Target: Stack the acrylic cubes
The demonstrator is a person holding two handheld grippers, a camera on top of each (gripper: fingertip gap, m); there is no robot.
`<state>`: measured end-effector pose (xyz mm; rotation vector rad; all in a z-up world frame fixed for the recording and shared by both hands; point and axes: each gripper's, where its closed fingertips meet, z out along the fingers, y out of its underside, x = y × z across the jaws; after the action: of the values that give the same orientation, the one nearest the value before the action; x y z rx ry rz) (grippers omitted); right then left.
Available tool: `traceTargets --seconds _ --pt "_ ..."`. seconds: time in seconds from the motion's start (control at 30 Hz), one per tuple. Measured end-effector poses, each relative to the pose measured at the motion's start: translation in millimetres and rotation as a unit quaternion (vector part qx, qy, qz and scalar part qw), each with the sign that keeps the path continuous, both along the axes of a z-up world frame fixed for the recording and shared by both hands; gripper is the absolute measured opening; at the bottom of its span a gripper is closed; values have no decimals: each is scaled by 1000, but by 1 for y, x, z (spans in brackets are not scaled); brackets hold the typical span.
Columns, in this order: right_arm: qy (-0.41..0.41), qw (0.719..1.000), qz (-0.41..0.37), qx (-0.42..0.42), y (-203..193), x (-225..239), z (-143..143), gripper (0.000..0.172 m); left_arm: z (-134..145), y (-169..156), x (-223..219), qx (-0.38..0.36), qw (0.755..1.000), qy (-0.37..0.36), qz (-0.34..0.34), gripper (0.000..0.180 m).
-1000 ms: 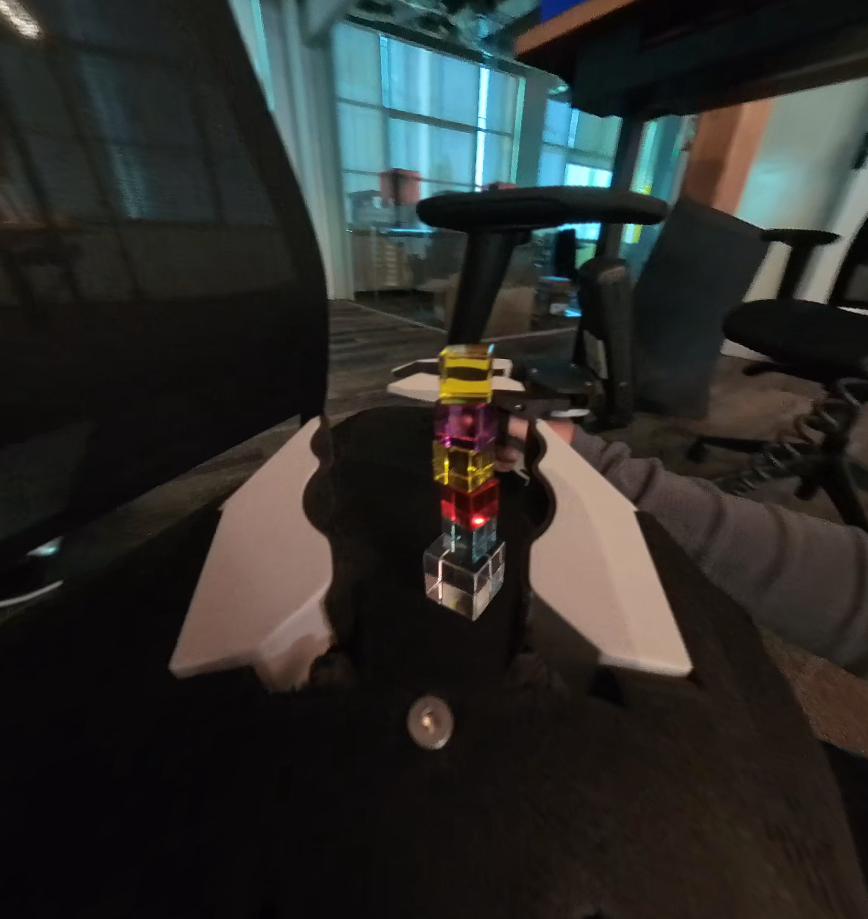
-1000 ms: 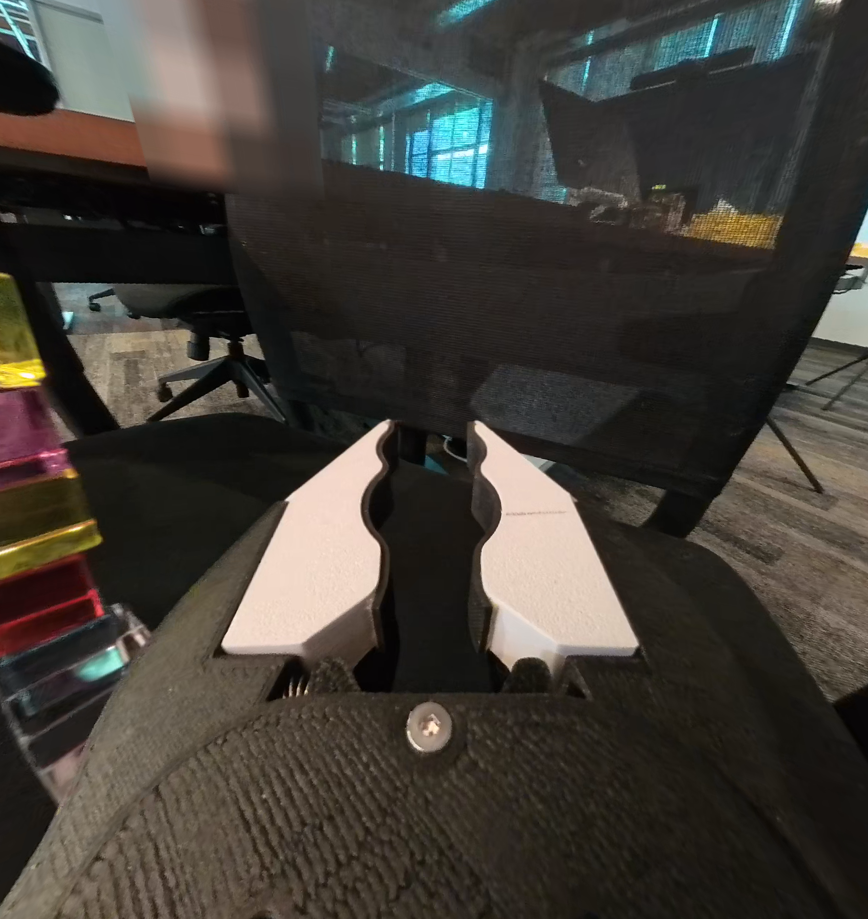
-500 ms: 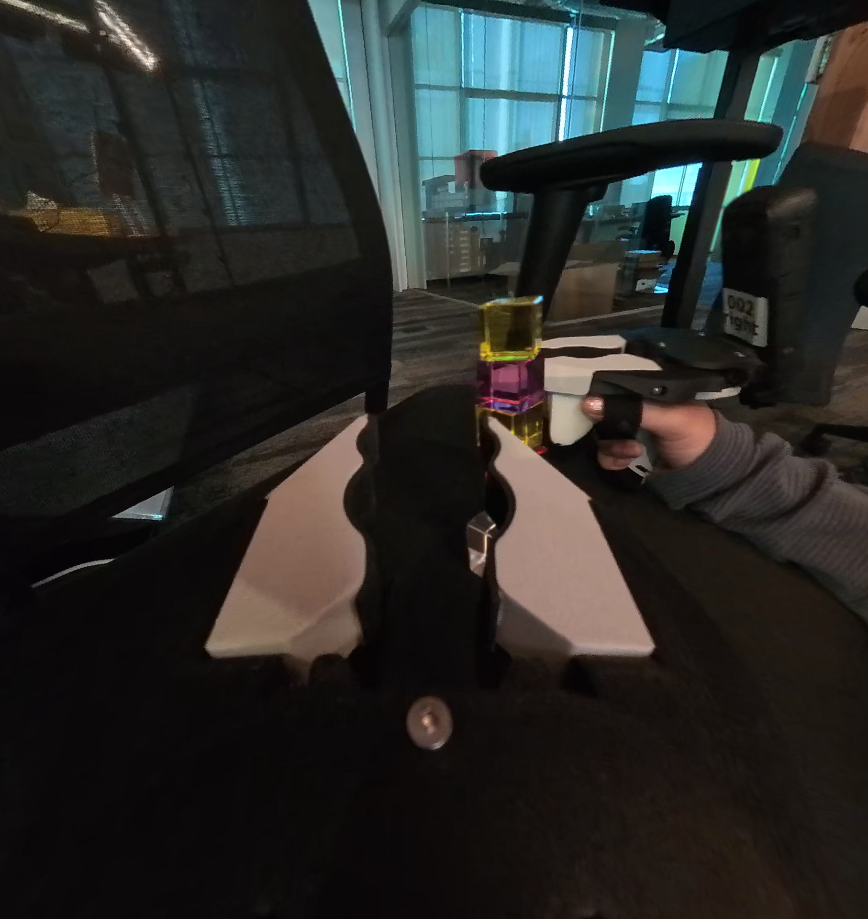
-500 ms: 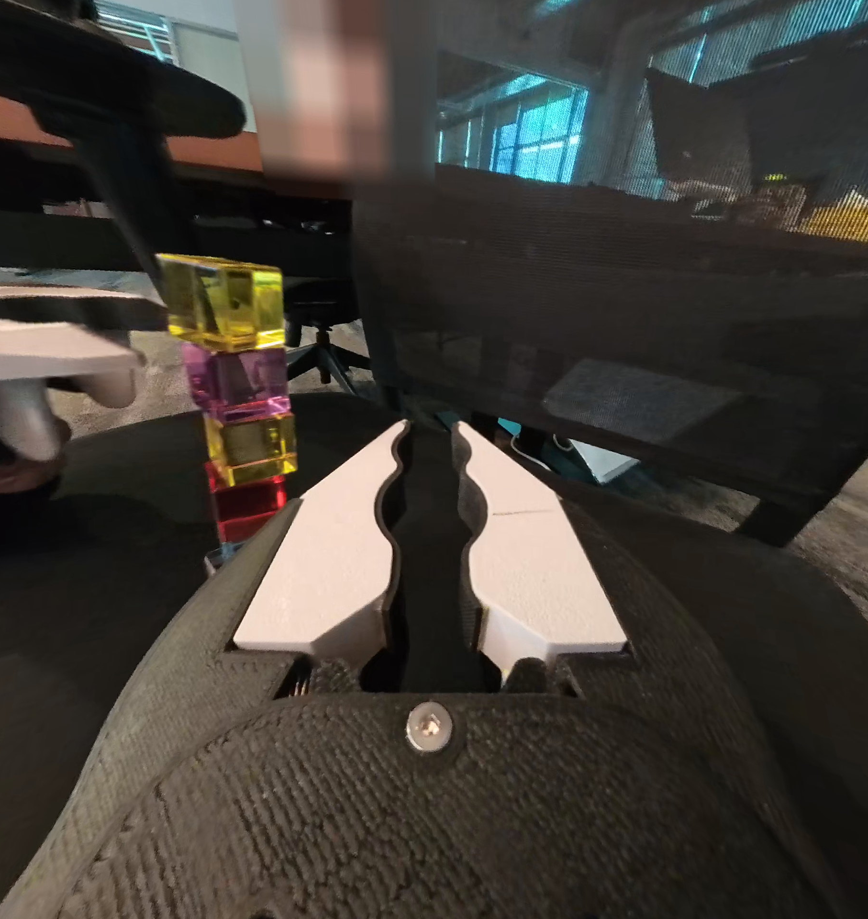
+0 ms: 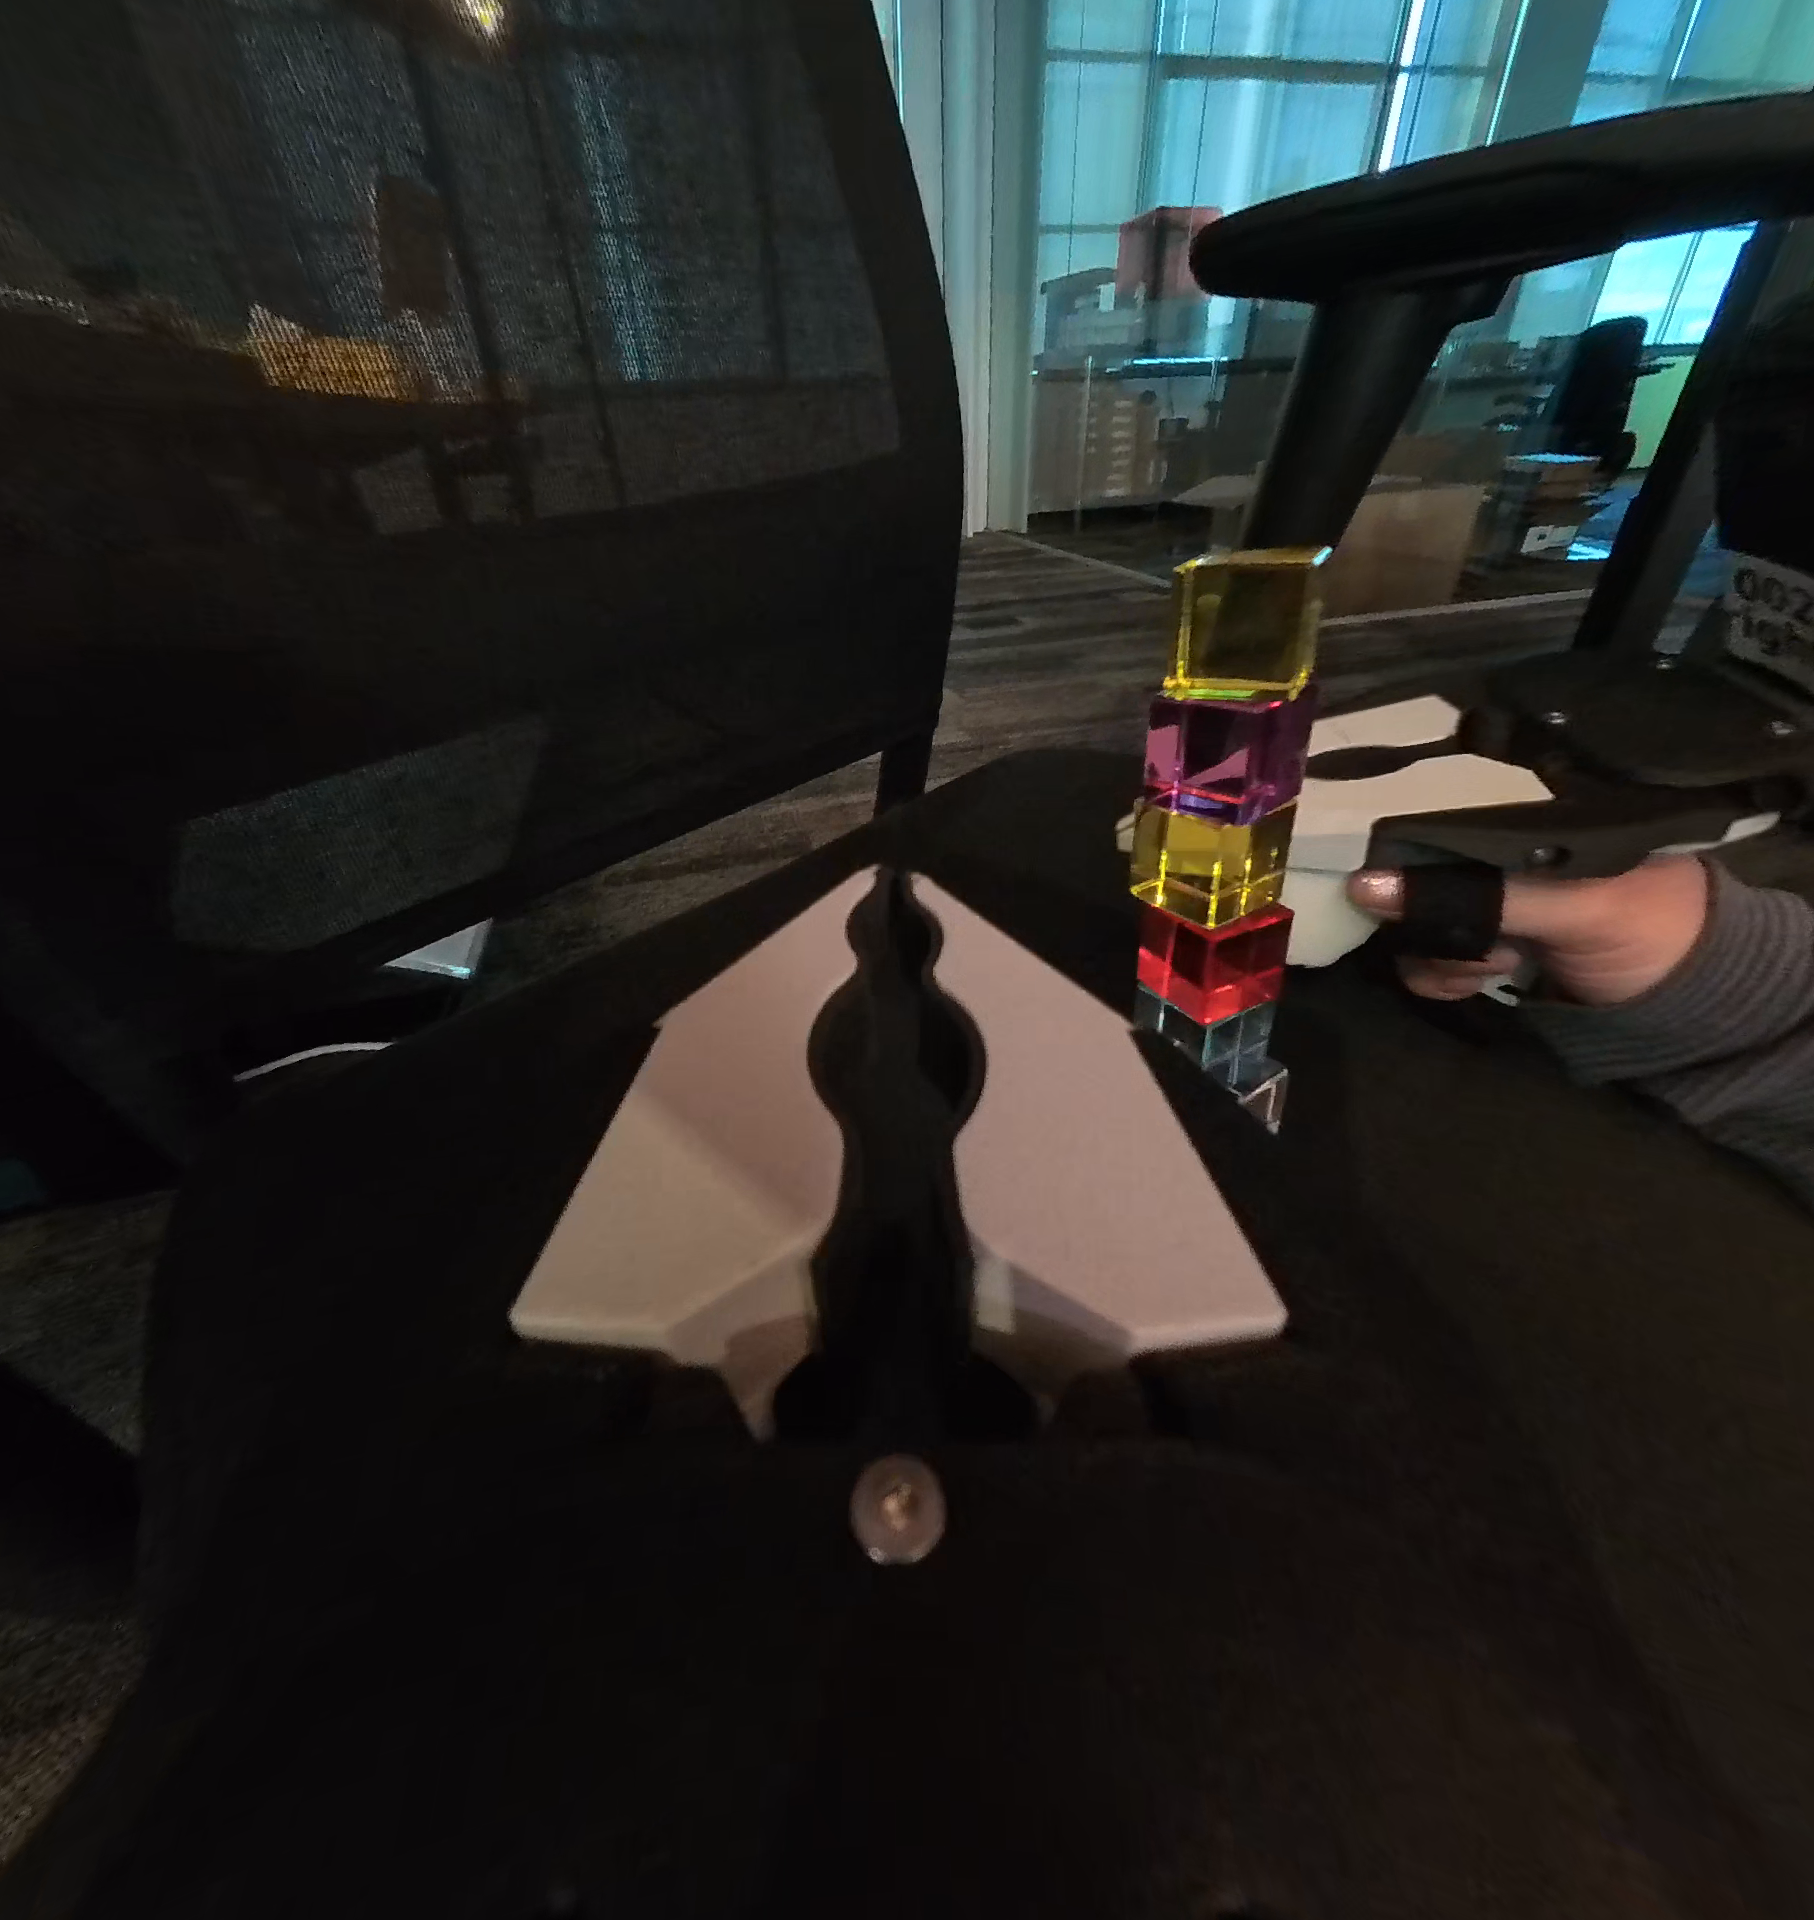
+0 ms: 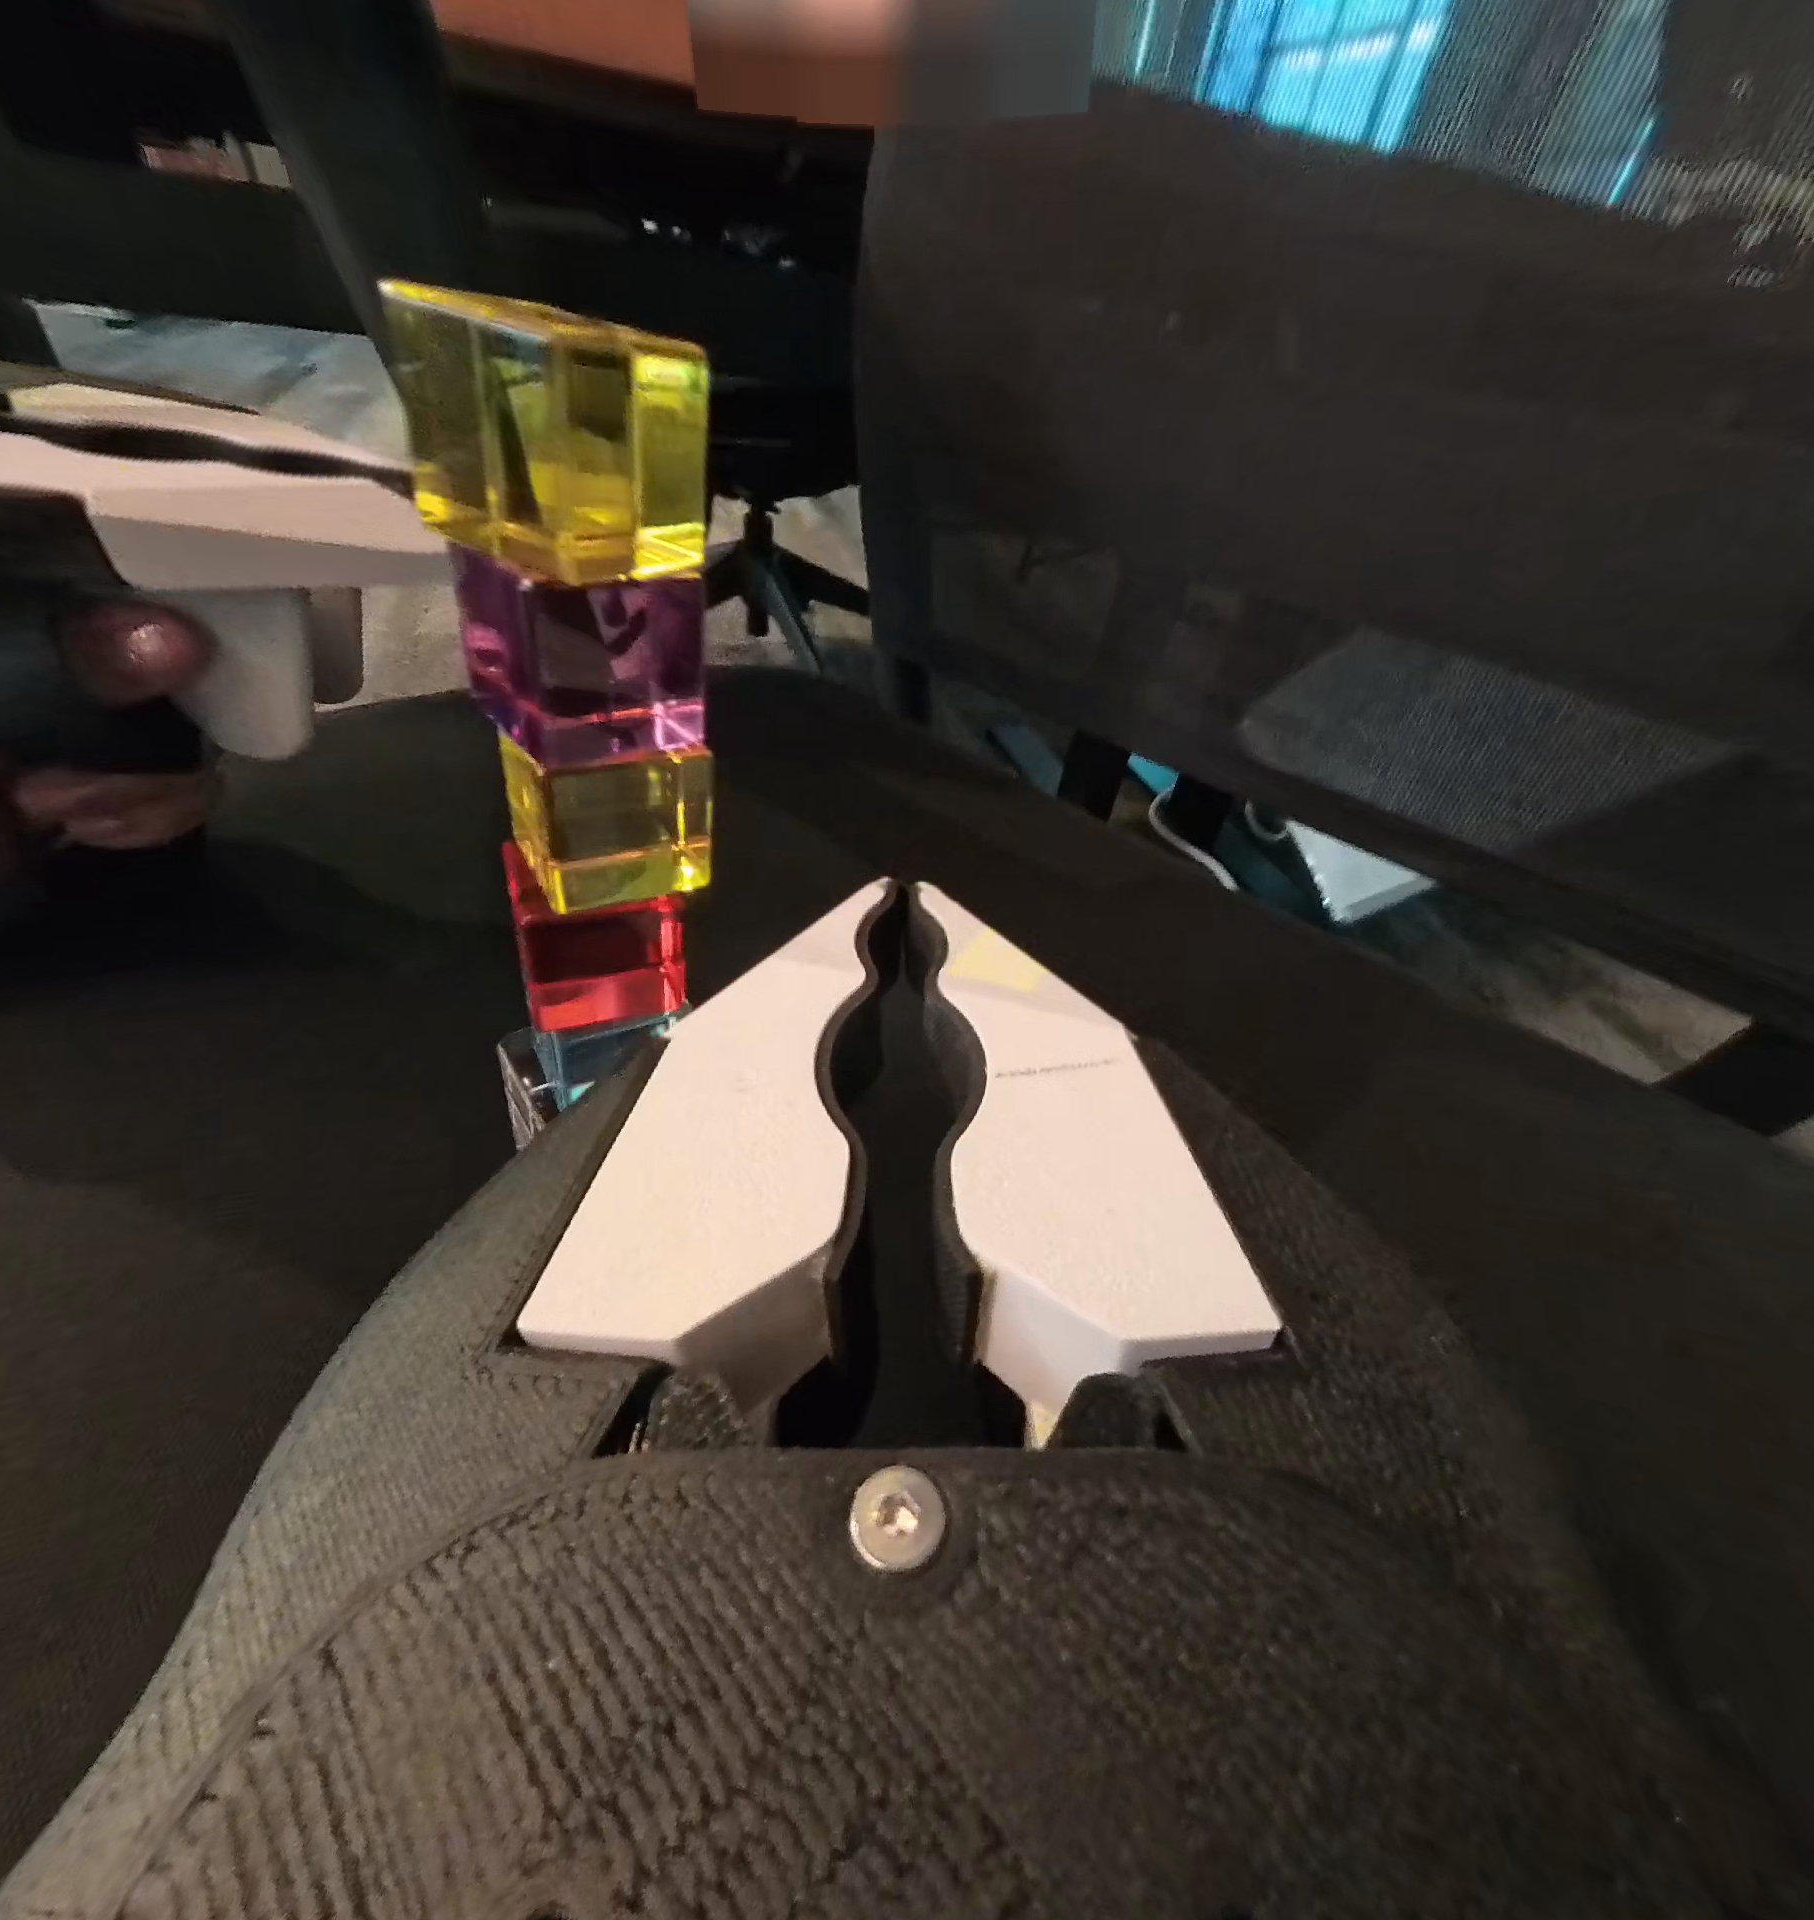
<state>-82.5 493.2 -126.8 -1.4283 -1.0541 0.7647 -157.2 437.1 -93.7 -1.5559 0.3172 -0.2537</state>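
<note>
A tower of several see-through cubes (image 5: 1220, 831) stands on a black chair seat (image 5: 1505, 1164). From the top the cubes are yellow (image 5: 1246, 623), purple (image 5: 1225, 748), yellow, red (image 5: 1209, 956), then pale blue and clear ones. My left gripper (image 5: 892, 883) is shut and holds nothing, with the tower to its right. My right gripper (image 6: 908, 894) is shut and holds nothing, with the tower (image 6: 596, 675) to its left. Each gripper also shows in the other's view: the right one (image 5: 1329, 800) behind the tower, the left one (image 6: 363, 488) beside the top yellow cube (image 6: 560, 436).
The chair's black mesh backrest (image 5: 415, 416) rises close behind the seat and also shows in the right wrist view (image 6: 1350, 468). A black armrest (image 5: 1505, 208) hangs over the tower. A person's hand in a grey sleeve (image 5: 1661, 997) holds the right gripper. Other chairs stand on the carpet behind. Tip to tip, the grippers are about 11 cm apart. From my right tips it is roughly 25 cm to the black armrest (image 5: 1505, 208); from my left, 35 cm.
Both grippers closed from part open to fully shut, with nothing between the pads. The left one drew off the tower, which now stands to its right. The right view swung toward the tower.
</note>
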Motion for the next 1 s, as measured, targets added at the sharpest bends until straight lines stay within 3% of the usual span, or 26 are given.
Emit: traceTargets --seconds 1.0 --pt "-111 990 82 -37 -23 -20 -36 0 -7 3 4 -27 999 -9 -21 0"
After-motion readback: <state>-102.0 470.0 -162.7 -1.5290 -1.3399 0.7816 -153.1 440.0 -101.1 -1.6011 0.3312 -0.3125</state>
